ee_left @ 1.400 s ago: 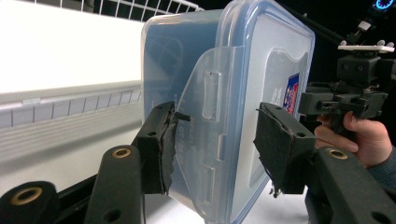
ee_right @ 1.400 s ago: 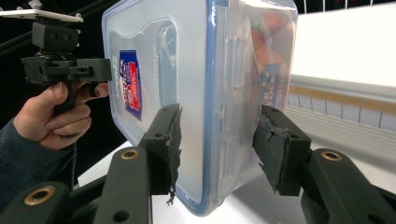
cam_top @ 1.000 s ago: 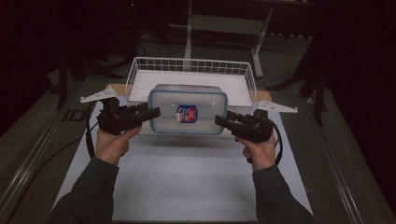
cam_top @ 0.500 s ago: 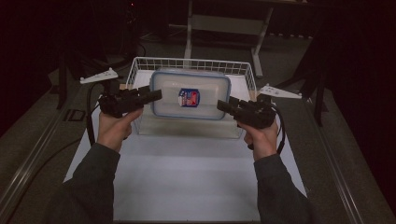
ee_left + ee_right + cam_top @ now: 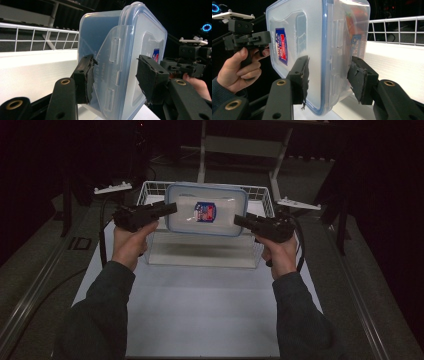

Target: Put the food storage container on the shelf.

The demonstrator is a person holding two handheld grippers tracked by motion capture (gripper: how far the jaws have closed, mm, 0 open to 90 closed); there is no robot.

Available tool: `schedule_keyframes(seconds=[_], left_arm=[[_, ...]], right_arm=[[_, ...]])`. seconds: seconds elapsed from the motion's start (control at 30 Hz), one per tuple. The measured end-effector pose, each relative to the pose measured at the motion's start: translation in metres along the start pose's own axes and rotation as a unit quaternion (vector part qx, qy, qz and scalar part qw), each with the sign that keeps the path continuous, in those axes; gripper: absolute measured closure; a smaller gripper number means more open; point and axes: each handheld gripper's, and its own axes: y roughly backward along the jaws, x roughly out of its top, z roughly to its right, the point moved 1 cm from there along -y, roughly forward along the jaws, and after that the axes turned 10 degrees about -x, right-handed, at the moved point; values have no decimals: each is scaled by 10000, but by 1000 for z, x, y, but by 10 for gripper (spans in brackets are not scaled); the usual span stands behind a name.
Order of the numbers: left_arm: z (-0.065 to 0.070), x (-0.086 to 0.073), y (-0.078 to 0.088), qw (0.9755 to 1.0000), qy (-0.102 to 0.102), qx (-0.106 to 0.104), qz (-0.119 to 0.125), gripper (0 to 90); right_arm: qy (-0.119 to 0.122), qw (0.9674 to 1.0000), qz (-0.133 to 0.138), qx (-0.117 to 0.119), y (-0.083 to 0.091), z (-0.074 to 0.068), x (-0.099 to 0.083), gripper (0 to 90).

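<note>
A clear plastic food container (image 5: 206, 210) with a blue-rimmed lid and a red and blue label hangs in the air over a white wire basket (image 5: 150, 190). My left gripper (image 5: 169, 210) is shut on its left end and my right gripper (image 5: 241, 220) on its right end. In the left gripper view the gripper (image 5: 117, 80) has one pad under the container (image 5: 140, 37) and one on the lid. The right gripper view shows the same hold, with that gripper (image 5: 329, 80) clamped across the container (image 5: 312, 32) at its lid latch.
The basket (image 5: 37, 32) stands at the far end of a white mat (image 5: 200, 310), its rim (image 5: 397, 22) below the container. A metal stand (image 5: 240, 145) rises behind the table. Dark rails run along both sides.
Both hands have carried the container up and away from the person, from in front of the basket to above it. The grips are unchanged.
</note>
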Motion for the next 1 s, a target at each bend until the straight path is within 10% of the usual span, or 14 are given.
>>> schedule_keyframes(seconds=[1.0], left_arm=[[-23,-1,-20,9974,553,438,-127,483]], right_arm=[[-610,9969,-450,-225,-20,22,2,519]])
